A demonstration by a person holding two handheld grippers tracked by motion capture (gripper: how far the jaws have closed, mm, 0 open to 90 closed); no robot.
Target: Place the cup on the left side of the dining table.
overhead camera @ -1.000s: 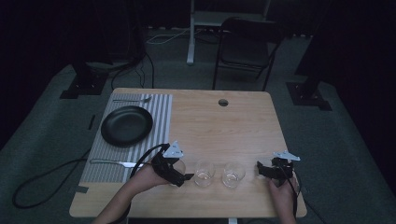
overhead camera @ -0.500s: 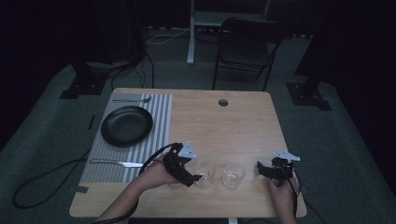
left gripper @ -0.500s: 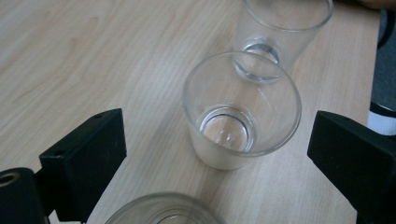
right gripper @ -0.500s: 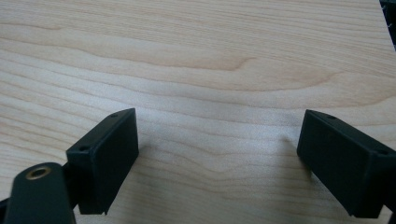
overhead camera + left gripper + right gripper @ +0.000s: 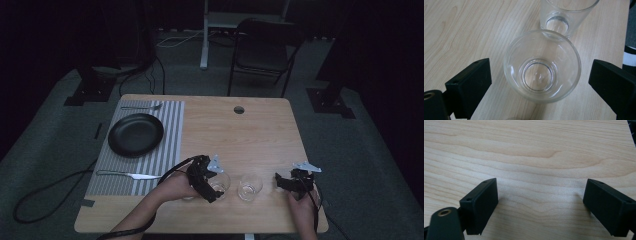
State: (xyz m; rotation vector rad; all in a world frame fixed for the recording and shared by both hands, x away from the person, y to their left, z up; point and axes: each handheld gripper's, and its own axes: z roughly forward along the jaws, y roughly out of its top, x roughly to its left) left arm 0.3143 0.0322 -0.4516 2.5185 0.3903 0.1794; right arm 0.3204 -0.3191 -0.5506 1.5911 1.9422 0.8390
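Dim room, wooden table (image 5: 250,135) with a striped placemat (image 5: 172,130) at its left carrying a black plate (image 5: 135,134) and, I think, a knife (image 5: 131,175). High view: left gripper (image 5: 212,186) over the near glass (image 5: 220,182); second glass (image 5: 249,186) just right; right gripper (image 5: 281,182) further right. Left gripper view: jaws wide apart either side of the near glass (image 5: 542,65), not touching it; second glass (image 5: 564,16) beyond. Right gripper view: jaws spread wide over bare wood, holding nothing.

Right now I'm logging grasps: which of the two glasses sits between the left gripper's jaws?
The left glass, framed by the open left gripper; the other glass stands apart.
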